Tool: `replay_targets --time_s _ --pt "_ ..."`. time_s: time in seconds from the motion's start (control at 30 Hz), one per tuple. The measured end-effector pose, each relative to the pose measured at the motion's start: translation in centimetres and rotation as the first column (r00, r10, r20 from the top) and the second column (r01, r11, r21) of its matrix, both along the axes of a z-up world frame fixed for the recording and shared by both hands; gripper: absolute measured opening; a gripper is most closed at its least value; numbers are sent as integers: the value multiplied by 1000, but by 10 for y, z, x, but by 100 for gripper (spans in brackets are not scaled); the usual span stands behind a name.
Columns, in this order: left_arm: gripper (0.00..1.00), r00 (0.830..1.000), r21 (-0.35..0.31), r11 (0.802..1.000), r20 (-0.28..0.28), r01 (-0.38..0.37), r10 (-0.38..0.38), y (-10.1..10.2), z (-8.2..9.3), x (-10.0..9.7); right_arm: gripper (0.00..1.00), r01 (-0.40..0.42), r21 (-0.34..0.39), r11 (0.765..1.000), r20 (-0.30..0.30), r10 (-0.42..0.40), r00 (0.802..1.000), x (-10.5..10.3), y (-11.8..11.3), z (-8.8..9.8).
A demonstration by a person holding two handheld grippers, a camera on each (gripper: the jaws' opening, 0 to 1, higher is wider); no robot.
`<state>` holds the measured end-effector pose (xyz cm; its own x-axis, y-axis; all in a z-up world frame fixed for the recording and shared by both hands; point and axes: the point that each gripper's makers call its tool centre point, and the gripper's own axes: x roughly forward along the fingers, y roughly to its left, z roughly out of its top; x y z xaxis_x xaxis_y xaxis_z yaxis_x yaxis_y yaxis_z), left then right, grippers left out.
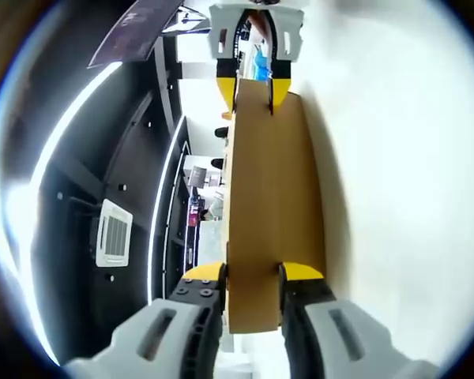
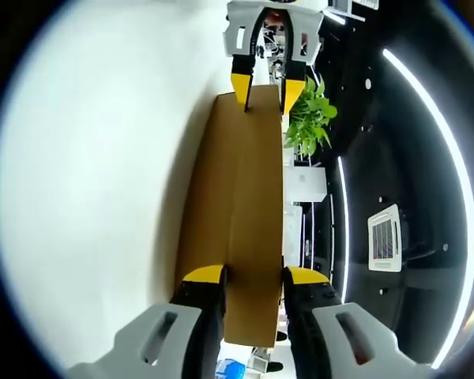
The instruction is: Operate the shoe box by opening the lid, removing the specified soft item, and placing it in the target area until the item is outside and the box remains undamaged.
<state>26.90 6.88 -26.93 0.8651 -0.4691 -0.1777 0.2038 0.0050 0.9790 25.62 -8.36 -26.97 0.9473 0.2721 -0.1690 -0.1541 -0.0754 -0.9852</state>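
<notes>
lid (image 1: 272, 213): I see its long axis run bottom to top of frame
left gripper (image 1: 253, 276): clenched on lid's near end
right gripper (image 2: 253, 278): clenched on the opposite end

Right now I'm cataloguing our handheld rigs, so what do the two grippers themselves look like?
Both match. The left gripper has light grey moulded bodies at the base, black ribbed inner sections and bright yellow tips on its tongs. The right gripper has the same grey, black and yellow build. Seen from the front at the far end, each has a white housing and a black cable loop. No markings are legible.
</notes>
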Motion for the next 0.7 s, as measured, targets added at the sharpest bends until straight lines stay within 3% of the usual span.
replay_targets --time_s 0.7 --pt "26 1000 -8 1000 -14 -3 3 1 0 -20 28 4 7 1000 -11 -4 1000 -19 2 0"
